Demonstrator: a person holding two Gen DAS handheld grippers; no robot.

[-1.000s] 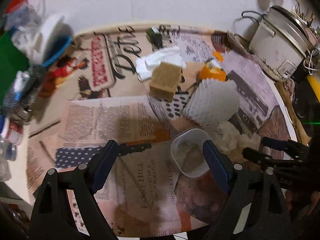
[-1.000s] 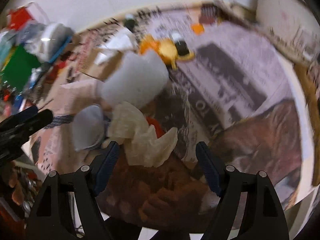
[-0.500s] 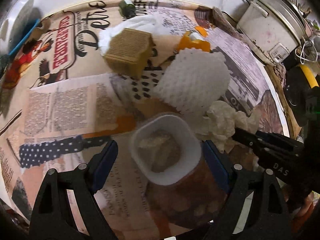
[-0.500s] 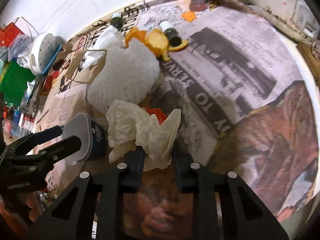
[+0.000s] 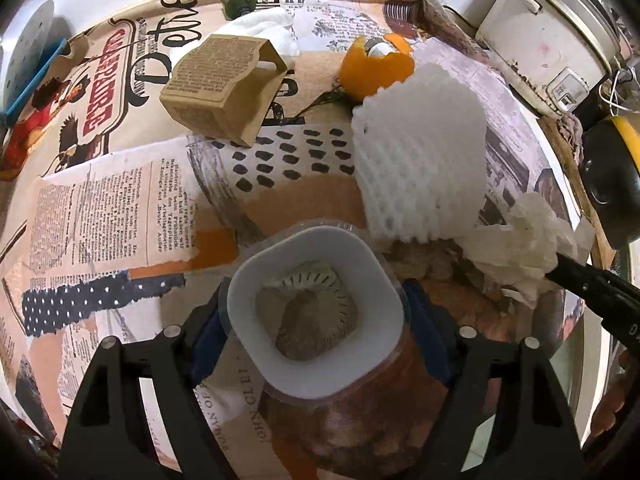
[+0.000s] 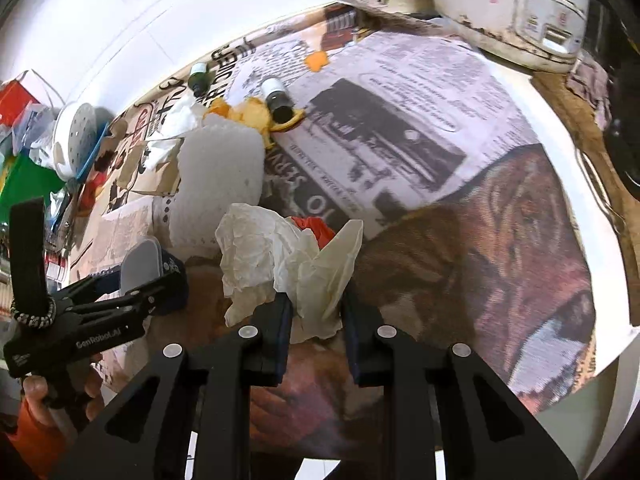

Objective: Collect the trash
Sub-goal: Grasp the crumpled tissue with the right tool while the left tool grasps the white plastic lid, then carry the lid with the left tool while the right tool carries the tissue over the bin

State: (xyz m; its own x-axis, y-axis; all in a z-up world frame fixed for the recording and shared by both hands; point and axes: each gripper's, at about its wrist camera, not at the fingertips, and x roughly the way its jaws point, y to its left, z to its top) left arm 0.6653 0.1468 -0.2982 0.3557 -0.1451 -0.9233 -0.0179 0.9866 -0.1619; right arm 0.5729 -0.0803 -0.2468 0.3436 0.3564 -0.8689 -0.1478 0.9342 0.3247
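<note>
My left gripper [image 5: 316, 316] is shut on a white plastic cup [image 5: 316, 312] with grey residue inside, near the table's front edge. My right gripper [image 6: 316, 312] is shut on a crumpled white tissue [image 6: 280, 252], which also shows at the right of the left wrist view [image 5: 520, 240]. The cup [image 6: 140, 264] in the left gripper [image 6: 160, 280] sits left of the tissue. A white foam fruit net [image 5: 420, 152] lies behind both. Orange peel [image 5: 376, 68], a brown cardboard box [image 5: 224, 84] and a white napkin [image 5: 272, 28] lie farther back.
A newspaper-print cloth [image 6: 400, 128] covers the round table. A rice cooker [image 5: 556, 28] stands at the back right. Two small dark bottles [image 6: 278, 98] [image 6: 198, 76] lie near the peel. A red scrap [image 6: 312, 226] sits behind the tissue. Clutter stands at the far left [image 6: 76, 140].
My left gripper moved forward around the cup and closed on it. My right gripper closed on the tissue and has lifted it slightly.
</note>
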